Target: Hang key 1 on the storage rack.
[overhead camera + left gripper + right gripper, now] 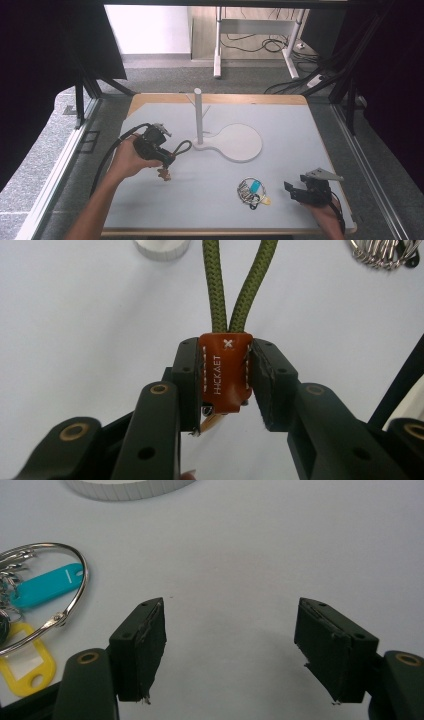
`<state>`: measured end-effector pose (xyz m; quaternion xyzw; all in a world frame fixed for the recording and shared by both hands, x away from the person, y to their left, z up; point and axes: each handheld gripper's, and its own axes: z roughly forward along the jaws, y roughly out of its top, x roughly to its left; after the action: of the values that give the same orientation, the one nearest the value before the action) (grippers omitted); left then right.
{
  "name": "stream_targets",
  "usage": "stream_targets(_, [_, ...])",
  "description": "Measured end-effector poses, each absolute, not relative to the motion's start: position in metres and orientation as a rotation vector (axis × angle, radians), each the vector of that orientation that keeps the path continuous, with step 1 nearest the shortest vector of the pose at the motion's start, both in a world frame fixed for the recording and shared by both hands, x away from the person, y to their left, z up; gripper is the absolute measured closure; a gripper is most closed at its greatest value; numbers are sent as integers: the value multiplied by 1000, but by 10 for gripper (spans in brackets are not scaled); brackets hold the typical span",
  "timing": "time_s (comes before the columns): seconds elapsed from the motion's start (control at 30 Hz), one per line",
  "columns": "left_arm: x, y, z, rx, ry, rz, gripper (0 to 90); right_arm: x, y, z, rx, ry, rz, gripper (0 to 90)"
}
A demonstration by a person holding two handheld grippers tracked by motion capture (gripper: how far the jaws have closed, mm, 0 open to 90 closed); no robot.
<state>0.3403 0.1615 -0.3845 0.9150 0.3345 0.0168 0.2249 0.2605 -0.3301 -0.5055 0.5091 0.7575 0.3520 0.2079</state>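
We held the left gripper clamped on the brown stitched leather tab of an olive-green braided cord loop, lifted above the white table beside the white peg stand. Our right gripper rested low with its jaws spread wide and empty, just beside the steel key ring with turquoise and yellow plastic tags.

"HCKAET" on brown leather tag
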Motion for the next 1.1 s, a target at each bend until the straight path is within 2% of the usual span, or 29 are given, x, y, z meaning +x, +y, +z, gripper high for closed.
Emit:
stream_targets(0.33, [340, 155, -355, 2507, 872, 68, 668, 260, -333, -504, 1430, 2094, 989, 293])
stream_targets(1.1, [358, 165, -329, 2430, 876, 105, 667, 260, -335, -506, 1431, 2096, 974, 293])
